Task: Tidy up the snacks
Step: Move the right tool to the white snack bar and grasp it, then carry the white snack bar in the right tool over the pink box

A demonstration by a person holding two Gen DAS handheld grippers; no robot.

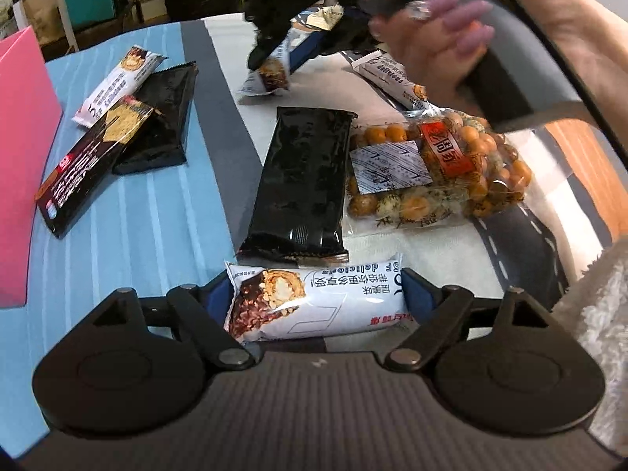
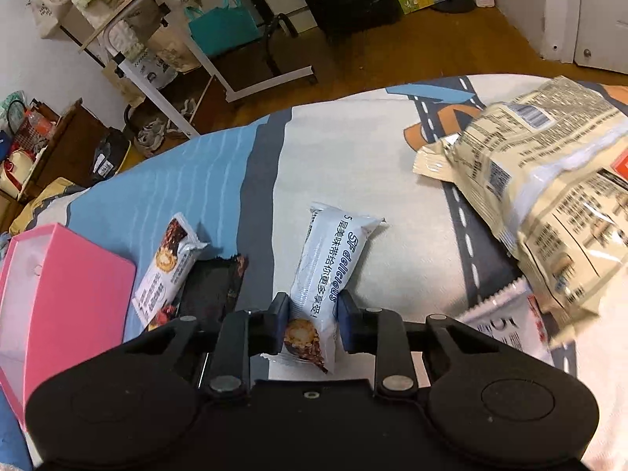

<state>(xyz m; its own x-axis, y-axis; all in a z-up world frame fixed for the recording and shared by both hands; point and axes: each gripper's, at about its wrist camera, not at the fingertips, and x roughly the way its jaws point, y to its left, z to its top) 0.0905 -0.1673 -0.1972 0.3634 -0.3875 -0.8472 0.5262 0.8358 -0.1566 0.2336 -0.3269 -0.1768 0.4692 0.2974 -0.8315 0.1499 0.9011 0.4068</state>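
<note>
Much of the wooden floor (image 2: pixel 451 51) and cluttered shelving (image 2: pixel 129 27) sat beyond the road-print cloth (image 2: pixel 353 165). Right gripper (image 2: pixel 312 322) had clamped a white snack bar (image 2: pixel 333 259), its lower end hidden. Left gripper (image 1: pixel 318 294) straddled another white bar (image 1: pixel 314 298); whether it pressed was unclear.

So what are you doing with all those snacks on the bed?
A person is sorting snacks with tongs in each hand. The right tongs are shut on a white snack bar lying on the bedsheet. The left tongs sit around another white bar, lying crosswise between them. A pink box waits nearby.
</note>
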